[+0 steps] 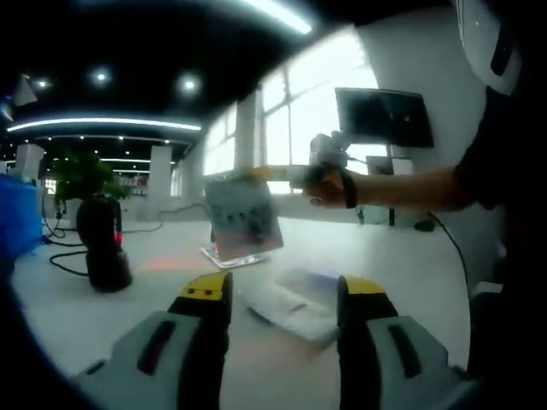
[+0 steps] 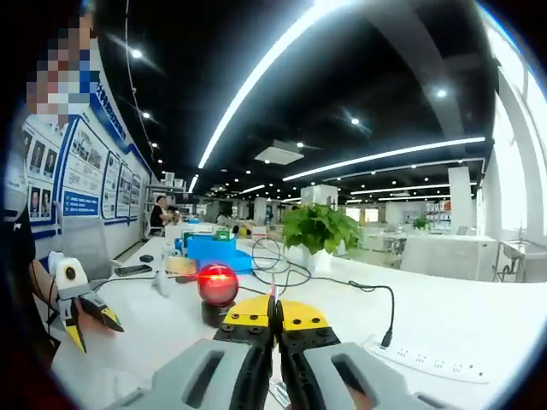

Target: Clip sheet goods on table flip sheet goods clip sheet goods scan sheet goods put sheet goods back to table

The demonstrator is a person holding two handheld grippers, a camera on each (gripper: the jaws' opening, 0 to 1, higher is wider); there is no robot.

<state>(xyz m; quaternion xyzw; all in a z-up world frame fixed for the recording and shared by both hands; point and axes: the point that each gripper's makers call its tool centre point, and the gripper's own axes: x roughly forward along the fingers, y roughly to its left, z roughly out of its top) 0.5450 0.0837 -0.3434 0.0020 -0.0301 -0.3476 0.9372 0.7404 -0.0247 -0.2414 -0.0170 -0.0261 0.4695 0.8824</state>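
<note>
In the left gripper view my left gripper [image 1: 284, 289] stands open low over the white table [image 1: 402, 265]. A flat pale packet of sheet goods [image 1: 291, 309] lies on the table between and beyond its yellow-tipped jaws. Farther off, a hand holds my right gripper [image 1: 261, 177], shut on the top edge of a second sheet packet [image 1: 244, 218] that hangs in the air. In the right gripper view the right gripper [image 2: 275, 314] is shut, with the packet's thin edge [image 2: 273, 292] sticking up between the jaws. It faces a scanner [image 2: 218, 286] glowing red. The left gripper [image 2: 94, 329] shows open at the left.
The black scanner [image 1: 101, 243] stands at the left of the table, casting a red patch [image 1: 167, 265]. A blue box [image 2: 209, 249], a potted plant [image 2: 320, 226], cables [image 2: 282, 269] and a power strip [image 2: 427, 359] lie on the table. The person's body [image 1: 513, 213] is at the right.
</note>
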